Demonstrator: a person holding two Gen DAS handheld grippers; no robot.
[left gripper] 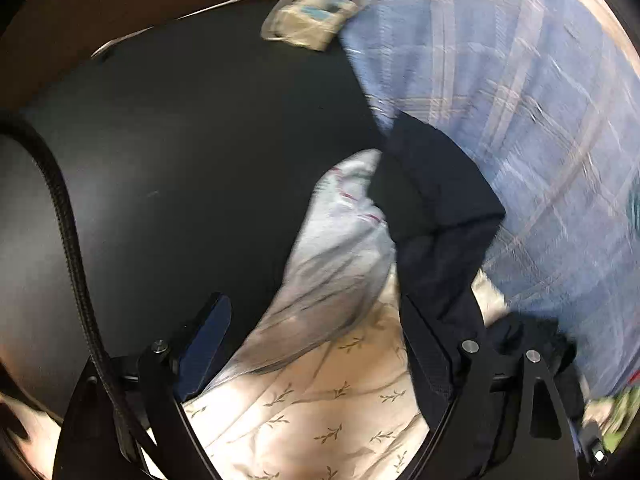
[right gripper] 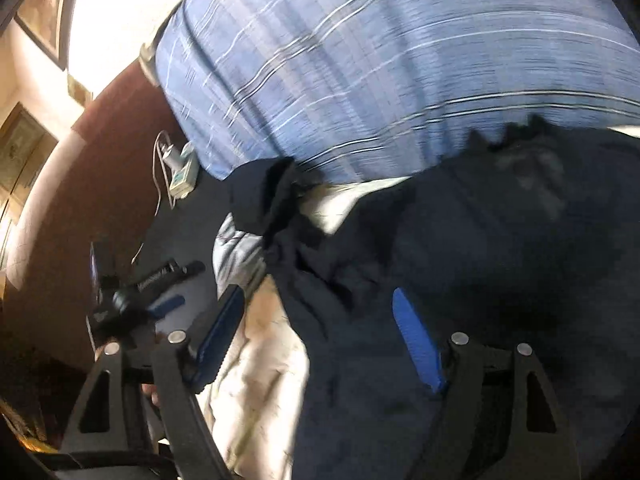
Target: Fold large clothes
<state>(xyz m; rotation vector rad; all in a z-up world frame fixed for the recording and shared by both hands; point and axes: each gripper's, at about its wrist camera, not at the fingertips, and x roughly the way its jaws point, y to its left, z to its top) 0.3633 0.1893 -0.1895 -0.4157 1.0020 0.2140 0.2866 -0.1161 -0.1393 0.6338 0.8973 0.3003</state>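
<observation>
Both claws gape, unclenched: dark garment (right gripper: 460, 248) lies under right claw (right gripper: 320, 344), beside left claw (left gripper: 316, 344)

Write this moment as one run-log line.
left gripper: open over pale cloth | right gripper: open over dark garment | fold: not started

A dark, matte table (left gripper: 192, 152) fills the near ground, its far edge curved. Beyond it stands a reddish-brown wall (right gripper: 120, 128). Higher on the left, a pale wall carries framed pictures (right gripper: 44, 12), and strong white light (right gripper: 124, 12) floods in beside them, too bright to show its source. A small white and teal box (left gripper: 316, 20) with a thin white cable (right gripper: 160, 176) lies at the table's far edge.
</observation>
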